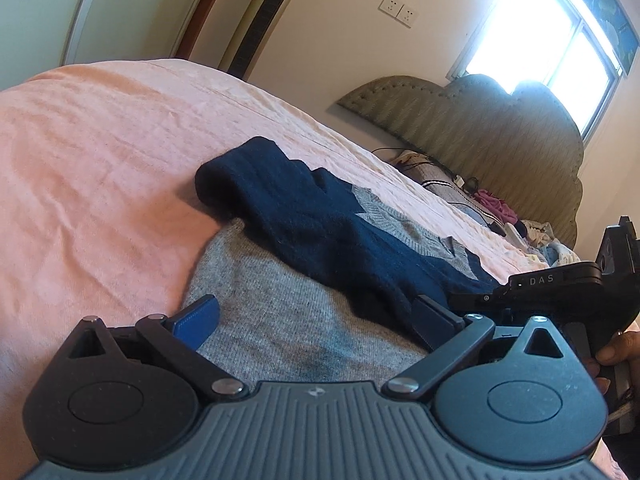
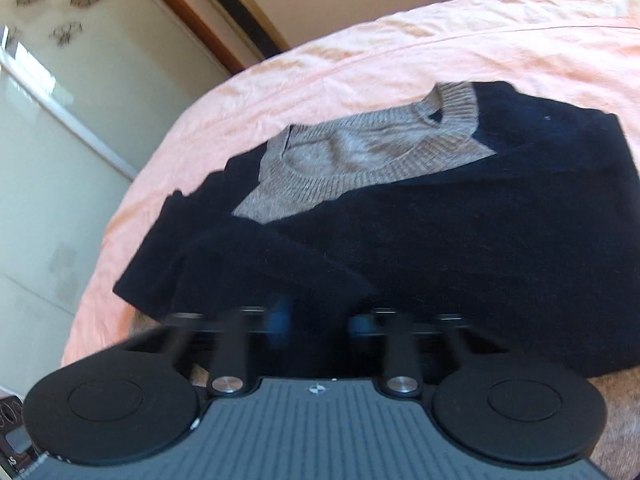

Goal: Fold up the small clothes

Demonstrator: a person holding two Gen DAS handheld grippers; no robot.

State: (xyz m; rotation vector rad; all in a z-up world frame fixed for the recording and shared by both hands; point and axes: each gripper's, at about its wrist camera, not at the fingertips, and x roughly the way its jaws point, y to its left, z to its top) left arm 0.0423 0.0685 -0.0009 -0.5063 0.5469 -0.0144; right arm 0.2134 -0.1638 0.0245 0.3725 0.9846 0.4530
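A small grey and navy knit sweater (image 1: 288, 312) lies on the pink bed sheet (image 1: 100, 152), a navy sleeve (image 1: 288, 204) folded across its grey body. My left gripper (image 1: 316, 316) is open, its blue-padded fingers (image 1: 196, 320) low over the grey hem. In the right wrist view the sweater (image 2: 460, 232) shows its grey collar (image 2: 452, 108) and navy sleeves. My right gripper (image 2: 312, 320) sits at the navy fabric, blurred by motion; its jaws look close together with navy cloth at them. The right gripper's body also shows in the left wrist view (image 1: 560, 280).
A padded headboard (image 1: 480, 128) stands at the far end of the bed, with piled clothes and cables (image 1: 492, 204) beside it. A tower fan (image 1: 264, 16) and a bright window (image 1: 540, 28) are behind. A wardrobe door (image 2: 48, 140) stands left of the bed.
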